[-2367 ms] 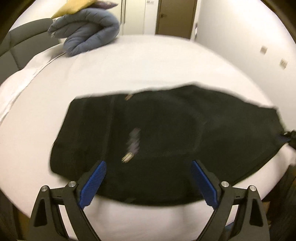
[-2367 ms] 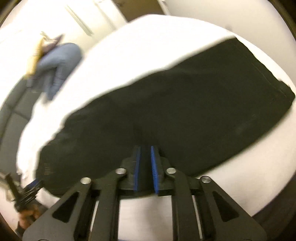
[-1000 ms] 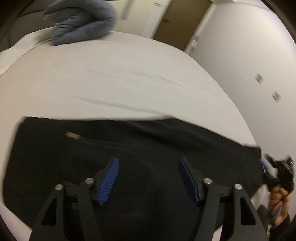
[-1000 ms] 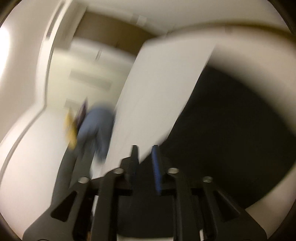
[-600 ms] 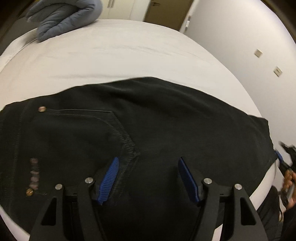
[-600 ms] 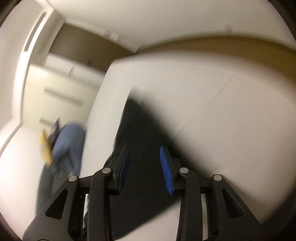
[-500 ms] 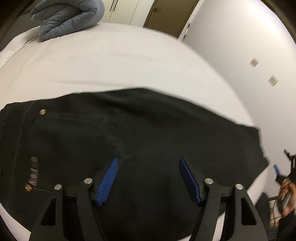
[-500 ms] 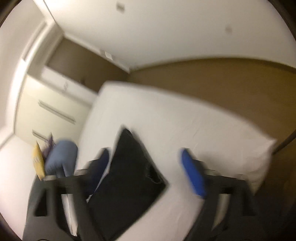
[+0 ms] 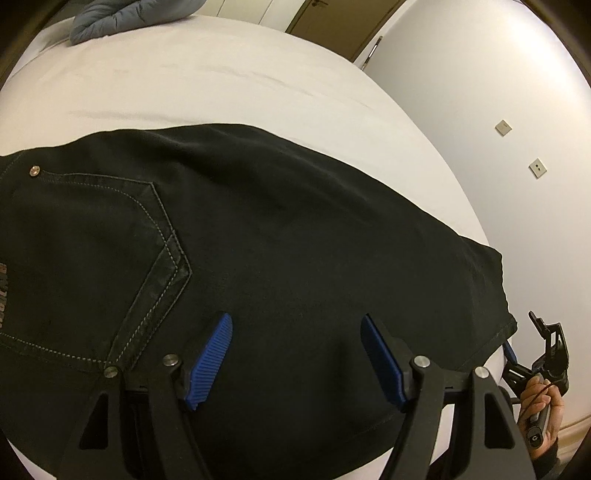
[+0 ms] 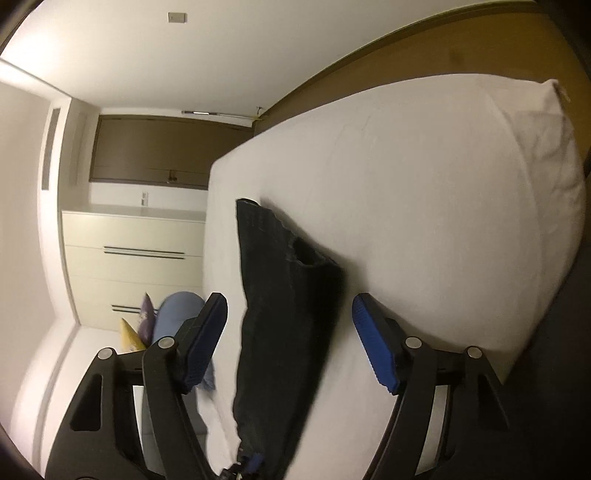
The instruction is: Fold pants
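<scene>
Since a moment ago the right hand-held gripper [image 10: 290,339] has let go of the pants [image 9: 277,266] and spread its blue pads wide, its view rolled sideways; 2.4 s ago those pads were pressed together at the cloth's edge. Its jaws now stand well apart with nothing between them, the hem end of the pants [image 10: 284,295] lying beyond on the bed [image 10: 424,206].

Over the same span the left hand-held gripper [image 9: 297,354] has moved in over the black cloth, its jaws equally wide and empty, hovering above the fabric just right of the stitched back pocket [image 9: 92,251]. A copper rivet [image 9: 34,170] shows at the pocket's upper corner.

Laid flat, the pants run in one long band across the white bed [image 9: 221,81], waistband end to the left, leg hems to the right near the mattress edge. At the head of the bed sits a folded blue blanket [image 9: 129,14]. From the left wrist view the right hand-held gripper [image 9: 543,354] appears past the hems, off the bed.
</scene>
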A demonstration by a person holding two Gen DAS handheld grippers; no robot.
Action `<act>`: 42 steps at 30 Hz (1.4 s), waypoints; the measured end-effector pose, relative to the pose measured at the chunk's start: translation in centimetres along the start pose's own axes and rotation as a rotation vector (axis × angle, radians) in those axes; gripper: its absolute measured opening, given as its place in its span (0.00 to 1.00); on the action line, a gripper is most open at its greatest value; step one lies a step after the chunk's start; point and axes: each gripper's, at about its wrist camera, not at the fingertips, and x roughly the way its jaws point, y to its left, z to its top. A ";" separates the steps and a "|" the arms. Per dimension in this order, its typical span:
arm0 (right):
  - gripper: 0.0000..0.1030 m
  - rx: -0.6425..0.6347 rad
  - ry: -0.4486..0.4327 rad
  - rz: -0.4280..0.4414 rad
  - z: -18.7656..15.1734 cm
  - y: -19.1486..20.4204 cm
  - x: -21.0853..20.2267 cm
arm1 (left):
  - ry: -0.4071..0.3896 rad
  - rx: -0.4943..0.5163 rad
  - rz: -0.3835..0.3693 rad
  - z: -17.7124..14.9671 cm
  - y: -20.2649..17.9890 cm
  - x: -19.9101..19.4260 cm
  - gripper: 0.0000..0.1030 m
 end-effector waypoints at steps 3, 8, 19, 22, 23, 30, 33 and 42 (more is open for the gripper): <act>0.52 0.027 -0.014 0.007 2.4 -0.3 -1.3 | 0.012 -0.015 0.007 0.4 0.1 0.3 0.72; 0.26 0.106 -0.021 0.058 2.4 -0.6 0.6 | 0.023 -0.004 0.017 0.5 0.0 0.6 0.72; 0.10 -0.070 -0.058 -0.051 0.3 4.0 2.1 | 0.007 -0.034 -0.031 0.3 0.8 0.4 0.71; 0.10 -0.317 -0.041 -0.124 -2.5 9.8 3.6 | 0.002 -0.048 -0.049 0.3 1.2 0.3 0.71; 0.10 -0.420 -0.019 -0.131 -4.4 12.1 4.4 | 0.001 -0.052 -0.053 0.3 1.4 0.3 0.71; 0.10 -1.101 0.390 -0.194 -25.7 20.3 12.3 | -0.008 -0.094 -0.093 0.5 2.5 -0.3 0.71; 0.10 -1.103 0.504 -0.320 -29.7 16.8 17.2 | 0.005 -0.135 -0.132 1.0 2.9 -0.7 0.79; 0.10 -1.217 0.368 -0.271 -31.5 19.2 13.3 | 0.062 -0.232 -0.298 3.7 1.0 0.5 0.95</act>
